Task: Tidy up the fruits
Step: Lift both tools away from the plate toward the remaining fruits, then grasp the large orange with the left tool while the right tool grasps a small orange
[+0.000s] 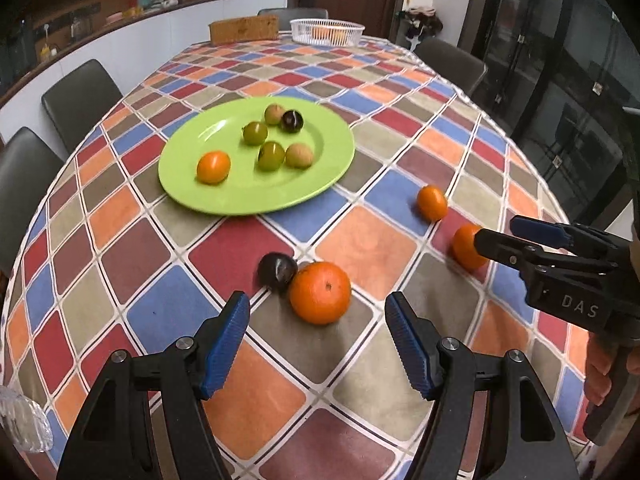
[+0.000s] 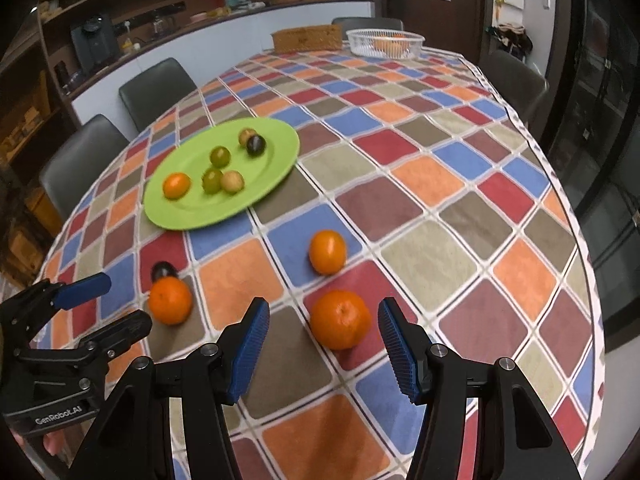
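Observation:
A green plate [image 1: 224, 196] [image 2: 276, 168] holds several small fruits: one orange, two green, two tan, one dark. My left gripper [image 1: 318, 340] is open, just short of a mandarin [image 1: 320, 298] [image 2: 170, 300] with a dark plum [image 1: 277, 271] [image 2: 163, 270] touching it. My right gripper [image 2: 324, 344] is open around a second mandarin [image 2: 340, 319] [image 1: 466, 246], with space on both sides. A third small orange [image 2: 327, 251] [image 1: 432, 203] lies further out on the checkered tablecloth.
A white basket [image 1: 327, 32] [image 2: 385, 43] with oranges and a woven box [image 1: 244, 29] [image 2: 307, 39] stand at the far end. Dark chairs [image 1: 78, 98] line the table's left and far sides. A clear plastic item [image 1: 24, 420] is at lower left.

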`<action>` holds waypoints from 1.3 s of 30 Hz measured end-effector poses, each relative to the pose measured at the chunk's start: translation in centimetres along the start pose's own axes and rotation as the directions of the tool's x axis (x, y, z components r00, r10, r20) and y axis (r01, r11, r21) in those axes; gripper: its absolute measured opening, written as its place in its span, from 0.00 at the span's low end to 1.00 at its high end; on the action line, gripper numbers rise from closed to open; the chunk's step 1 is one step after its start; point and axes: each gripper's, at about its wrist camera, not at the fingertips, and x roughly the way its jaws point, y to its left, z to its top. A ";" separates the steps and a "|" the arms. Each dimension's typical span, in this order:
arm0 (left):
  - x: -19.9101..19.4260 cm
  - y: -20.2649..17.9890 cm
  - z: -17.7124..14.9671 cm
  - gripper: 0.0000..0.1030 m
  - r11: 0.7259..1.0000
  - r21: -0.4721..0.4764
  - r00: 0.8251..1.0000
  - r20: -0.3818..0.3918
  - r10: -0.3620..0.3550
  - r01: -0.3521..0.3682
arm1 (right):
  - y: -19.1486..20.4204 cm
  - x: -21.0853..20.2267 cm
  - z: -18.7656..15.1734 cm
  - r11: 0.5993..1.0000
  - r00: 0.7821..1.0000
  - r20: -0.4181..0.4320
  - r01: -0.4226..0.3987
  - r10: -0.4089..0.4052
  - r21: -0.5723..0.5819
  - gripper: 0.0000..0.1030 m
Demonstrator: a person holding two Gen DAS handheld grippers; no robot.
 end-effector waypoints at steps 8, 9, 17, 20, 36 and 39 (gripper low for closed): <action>2.3 0.0 -0.1 0.67 1.000 -0.010 0.999 -0.038 0.010 -0.010 | -0.8 1.8 -0.7 1.000 0.999 -0.045 0.004 -0.003 0.027 0.56; 2.5 0.0 -0.1 0.67 1.000 -0.010 0.999 -0.042 0.011 -0.011 | -0.9 2.1 -0.7 1.000 0.999 -0.050 0.002 -0.001 0.027 0.56; 3.6 0.2 0.4 0.55 0.999 -0.037 0.999 -0.053 -0.011 0.009 | -1.1 3.4 -0.8 1.000 0.997 -0.071 0.006 -0.004 0.025 0.55; 3.9 0.1 0.4 0.47 0.999 -0.039 0.998 -0.059 -0.019 0.017 | -1.3 3.6 -0.8 1.000 0.997 -0.074 0.006 -0.004 0.030 0.49; 2.5 -0.2 0.2 0.38 0.999 0.006 0.999 -0.002 -0.044 0.044 | -0.4 2.8 -1.1 0.999 0.997 -0.061 -0.046 0.048 0.025 0.40; 1.5 -0.2 0.2 0.38 0.999 0.013 0.998 0.021 -0.053 0.053 | 0.2 1.9 -0.9 0.998 0.997 -0.043 -0.066 0.067 0.019 0.40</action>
